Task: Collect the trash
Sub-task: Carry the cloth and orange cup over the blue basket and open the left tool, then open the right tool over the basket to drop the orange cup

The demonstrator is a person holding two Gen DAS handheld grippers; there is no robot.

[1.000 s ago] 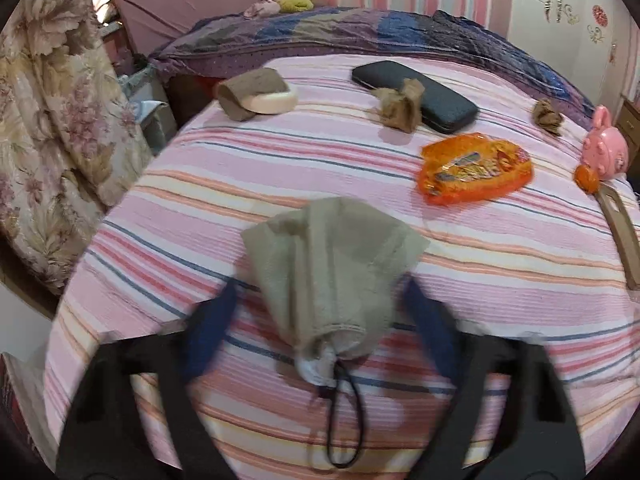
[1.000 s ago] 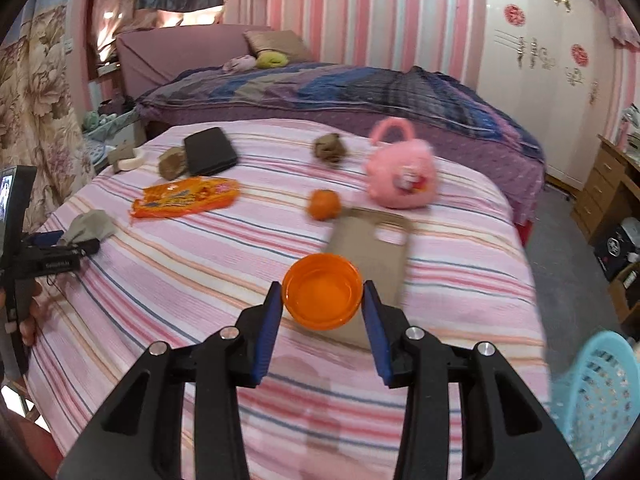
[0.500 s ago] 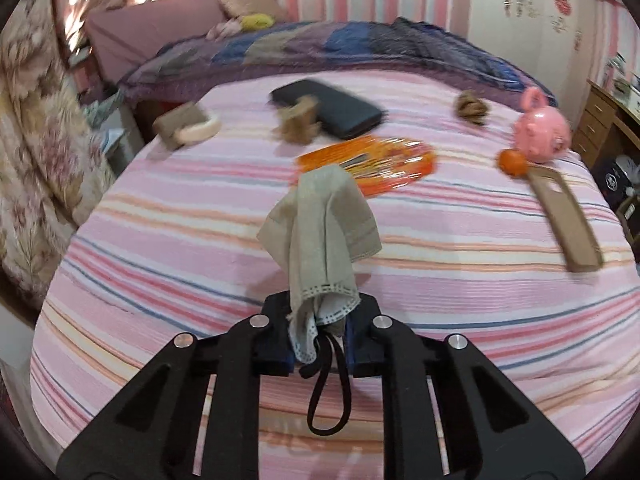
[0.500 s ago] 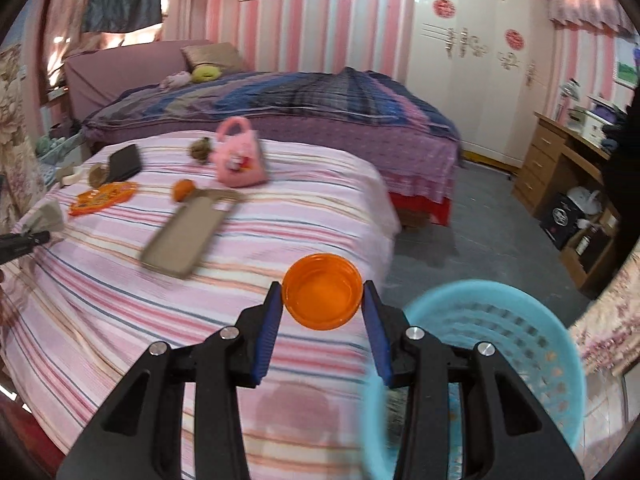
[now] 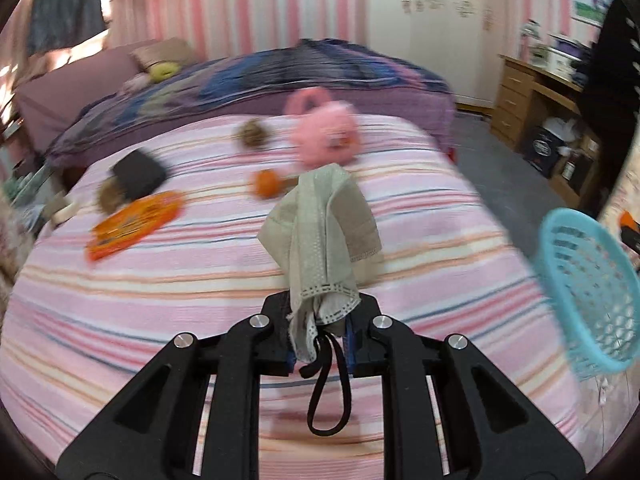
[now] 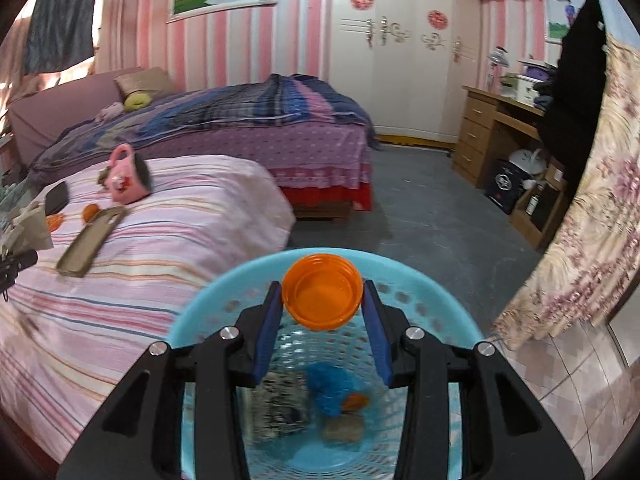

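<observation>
My left gripper (image 5: 320, 332) is shut on a grey-green face mask (image 5: 322, 236) and holds it up above the striped bed (image 5: 200, 272); its black ear loop (image 5: 328, 392) hangs down. My right gripper (image 6: 322, 316) is shut on an orange lid (image 6: 322, 297) and holds it over the light blue basket (image 6: 200, 308). The basket holds several bits of trash (image 6: 320, 404). The basket also shows at the right of the left wrist view (image 5: 584, 288). On the bed lie an orange wrapper (image 5: 134, 224), a small orange ball (image 5: 266, 184) and brown crumpled wads (image 5: 252, 134).
A pink toy bag (image 5: 324, 136), a black case (image 5: 138, 172) and a tan phone case (image 6: 90, 240) lie on the striped bed. A second bed (image 6: 240, 120) stands behind. A wooden desk (image 6: 504, 128) and a floral curtain (image 6: 580, 220) are at the right.
My left gripper has swung right with the mask, bringing the basket into its view. My right gripper has carried the orange lid from beside the bed to above the basket.
</observation>
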